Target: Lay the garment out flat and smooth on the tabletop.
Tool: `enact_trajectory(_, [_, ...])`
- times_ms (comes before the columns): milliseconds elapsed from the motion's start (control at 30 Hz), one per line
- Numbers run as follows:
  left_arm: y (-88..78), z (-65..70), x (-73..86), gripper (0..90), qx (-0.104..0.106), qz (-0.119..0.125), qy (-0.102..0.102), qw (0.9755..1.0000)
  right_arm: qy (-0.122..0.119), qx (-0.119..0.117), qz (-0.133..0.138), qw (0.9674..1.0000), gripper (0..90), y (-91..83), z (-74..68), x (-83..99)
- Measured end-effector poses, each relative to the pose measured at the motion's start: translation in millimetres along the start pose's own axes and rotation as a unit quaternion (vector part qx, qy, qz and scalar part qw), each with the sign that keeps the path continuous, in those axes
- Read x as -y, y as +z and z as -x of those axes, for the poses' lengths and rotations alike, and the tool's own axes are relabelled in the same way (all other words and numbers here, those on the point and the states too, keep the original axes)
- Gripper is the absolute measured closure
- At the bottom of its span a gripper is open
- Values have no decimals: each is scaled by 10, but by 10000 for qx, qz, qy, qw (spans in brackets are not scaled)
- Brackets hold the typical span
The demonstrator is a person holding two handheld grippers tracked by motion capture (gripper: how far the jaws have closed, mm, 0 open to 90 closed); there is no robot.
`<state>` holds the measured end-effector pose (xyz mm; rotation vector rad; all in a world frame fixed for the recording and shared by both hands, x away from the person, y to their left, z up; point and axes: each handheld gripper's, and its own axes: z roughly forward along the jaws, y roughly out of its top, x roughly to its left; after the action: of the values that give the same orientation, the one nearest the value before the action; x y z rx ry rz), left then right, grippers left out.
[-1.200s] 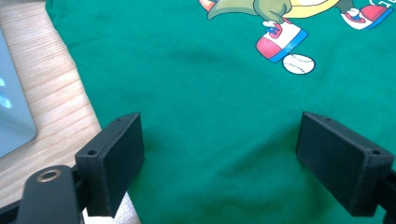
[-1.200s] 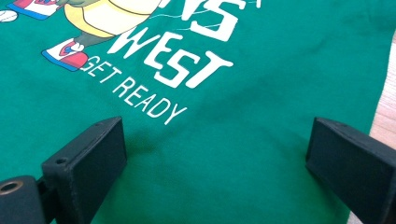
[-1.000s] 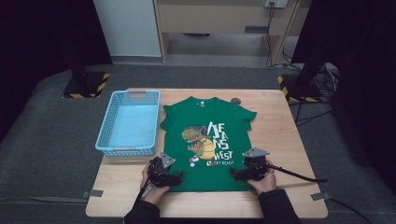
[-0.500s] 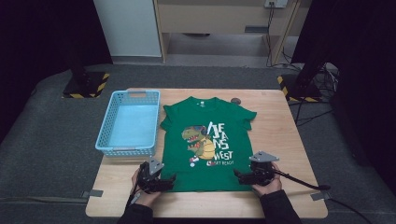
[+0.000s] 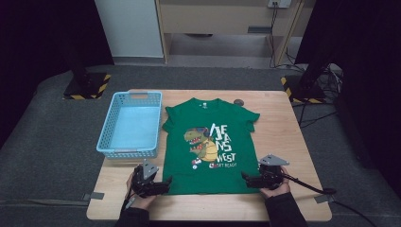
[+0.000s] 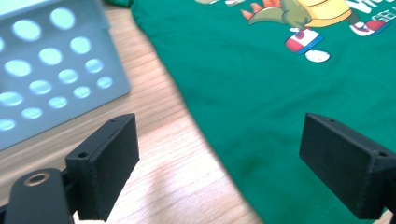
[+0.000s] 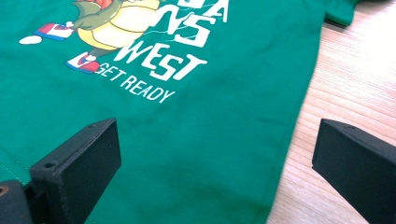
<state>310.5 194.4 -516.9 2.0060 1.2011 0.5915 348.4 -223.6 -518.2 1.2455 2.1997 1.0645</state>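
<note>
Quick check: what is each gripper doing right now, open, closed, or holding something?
Left gripper: open, holding nothing, poised over the green T-shirt's side edge.
Right gripper: open, holding nothing, above the shirt's other side edge.

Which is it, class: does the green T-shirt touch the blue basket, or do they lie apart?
Apart. In the high view, a strip of bare table separates the green T-shirt from the blue basket; the left gripper view shows the same wood between them.

The right gripper [image 7: 215,172] hung over the green shirt [image 7: 154,135], its jaws wide apart with nothing between the pads. The shirt's side edge ran between them, bare wooden table [image 7: 355,84] beyond it. "WEST" and "GET READY" showed beneath a cartoon dinosaur [image 7: 109,28].
</note>
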Motion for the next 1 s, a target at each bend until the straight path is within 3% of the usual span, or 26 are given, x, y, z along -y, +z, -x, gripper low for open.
enact_trajectory(467, [-96,-158,91,98,-162,53,-167,9997,25,123,10,9999,5,-43,97,25])
enact_trajectory(1000, [-155,-295,157,84,-257,46,-296,9992,219,194,36,9996,4,-87,222,55])
